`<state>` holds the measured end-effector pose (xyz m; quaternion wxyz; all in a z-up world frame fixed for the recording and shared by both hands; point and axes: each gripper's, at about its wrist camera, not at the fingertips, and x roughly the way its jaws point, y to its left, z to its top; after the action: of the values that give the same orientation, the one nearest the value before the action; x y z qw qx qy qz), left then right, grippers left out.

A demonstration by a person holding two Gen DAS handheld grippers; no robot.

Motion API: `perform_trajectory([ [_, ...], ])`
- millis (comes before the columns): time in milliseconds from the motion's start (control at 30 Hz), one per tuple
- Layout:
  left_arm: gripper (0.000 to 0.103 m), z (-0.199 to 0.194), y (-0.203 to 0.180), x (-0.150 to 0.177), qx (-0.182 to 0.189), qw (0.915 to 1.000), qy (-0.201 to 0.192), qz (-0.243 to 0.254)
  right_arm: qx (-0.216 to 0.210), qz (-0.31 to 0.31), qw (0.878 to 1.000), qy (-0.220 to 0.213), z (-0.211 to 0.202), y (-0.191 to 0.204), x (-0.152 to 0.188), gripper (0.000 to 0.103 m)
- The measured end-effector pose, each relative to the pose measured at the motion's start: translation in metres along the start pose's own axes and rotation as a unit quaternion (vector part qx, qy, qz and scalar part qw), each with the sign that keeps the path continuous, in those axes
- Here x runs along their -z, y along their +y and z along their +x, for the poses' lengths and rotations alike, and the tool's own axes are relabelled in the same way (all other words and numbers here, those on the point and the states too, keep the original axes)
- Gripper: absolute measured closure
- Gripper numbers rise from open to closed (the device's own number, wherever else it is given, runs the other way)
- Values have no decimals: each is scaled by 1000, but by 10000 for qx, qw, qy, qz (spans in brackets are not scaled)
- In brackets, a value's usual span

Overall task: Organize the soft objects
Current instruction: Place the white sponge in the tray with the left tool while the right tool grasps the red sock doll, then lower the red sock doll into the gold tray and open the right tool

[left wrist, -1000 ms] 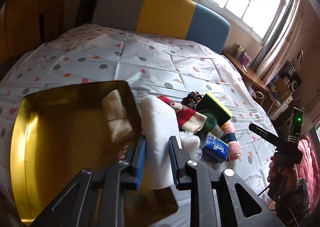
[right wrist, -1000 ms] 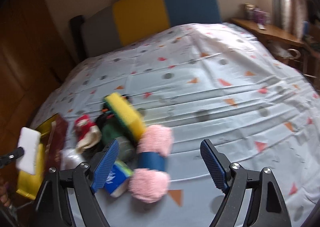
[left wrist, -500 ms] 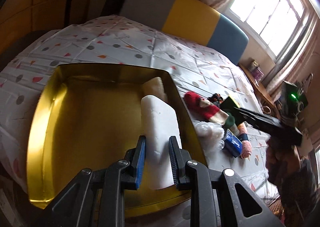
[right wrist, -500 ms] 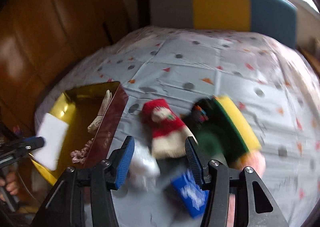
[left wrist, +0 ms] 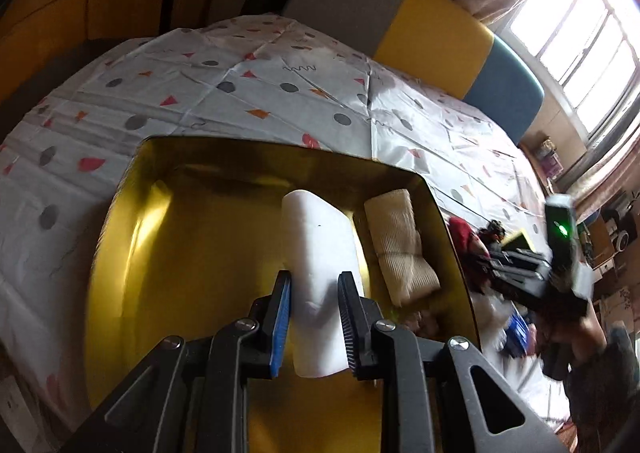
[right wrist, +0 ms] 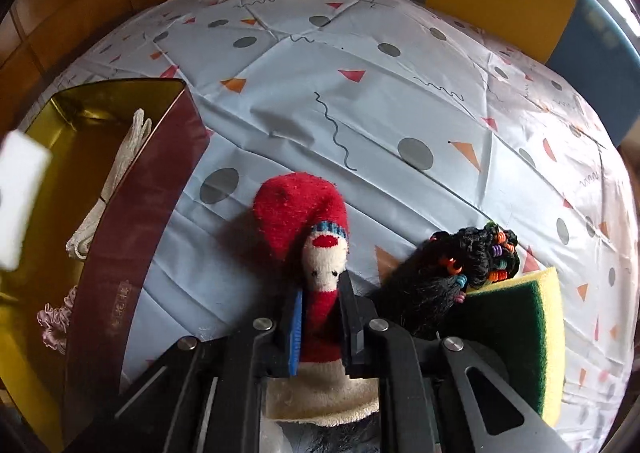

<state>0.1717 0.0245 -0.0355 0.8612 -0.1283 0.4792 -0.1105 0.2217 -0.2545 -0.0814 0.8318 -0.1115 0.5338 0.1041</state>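
My left gripper (left wrist: 314, 285) is shut on a white foam sponge (left wrist: 318, 249) and holds it over the gold tin box (left wrist: 132, 221). A beige knitted cloth (left wrist: 398, 249) lies inside the box at its right wall. My right gripper (right wrist: 320, 307) is shut on a red Santa finger puppet (right wrist: 308, 229) that lies on the patterned bed sheet (right wrist: 360, 101). The box also shows in the right wrist view (right wrist: 132, 221), at the left, with the cloth (right wrist: 120, 169) and a pink scrunchie (right wrist: 56, 325) inside. The white sponge (right wrist: 18, 189) shows blurred at the left edge.
A black beaded hair piece (right wrist: 460, 273) and a yellow-green scouring sponge (right wrist: 524, 337) lie right of the puppet. The right gripper tool (left wrist: 532, 277) and hand show at the right of the left wrist view. A grey, yellow and blue headboard (left wrist: 420, 37) stands behind the bed.
My left gripper has carried the white sponge left, from beside the box to above its inside. My right gripper has swung left from the pink item to the Santa puppet and closed on it.
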Motion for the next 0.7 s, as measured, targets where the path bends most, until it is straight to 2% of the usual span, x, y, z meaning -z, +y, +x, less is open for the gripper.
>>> perform_trajectory([
  [133,78,28,-11,-19,-12,9999,92,82,64,-34,10000,-64,1,1,4,88],
  [200,76,43,-16,-24,-40,9994,305,142,59,3,10000,-70,2,0,5,88],
  [267,63,51,-18,-25,-253,9988,412,97,67,26,9999,-85,1,2,4,88],
  [300,60,51,-19,-25,-294,9986,418,123,80,33,9999,-96,1,3,4,88],
  [367,55,45,-18,-22,-453,9984,311,134,123,47,9998,-117,0,2,5,89],
  [533,54,20,-8,-9,-728,9973,91,59,233,53,9993,-302,-15,6,7,90],
  [700,54,-10,-6,12,-805,9966,-141,113,347,263,9970,-634,-38,1,8,90],
])
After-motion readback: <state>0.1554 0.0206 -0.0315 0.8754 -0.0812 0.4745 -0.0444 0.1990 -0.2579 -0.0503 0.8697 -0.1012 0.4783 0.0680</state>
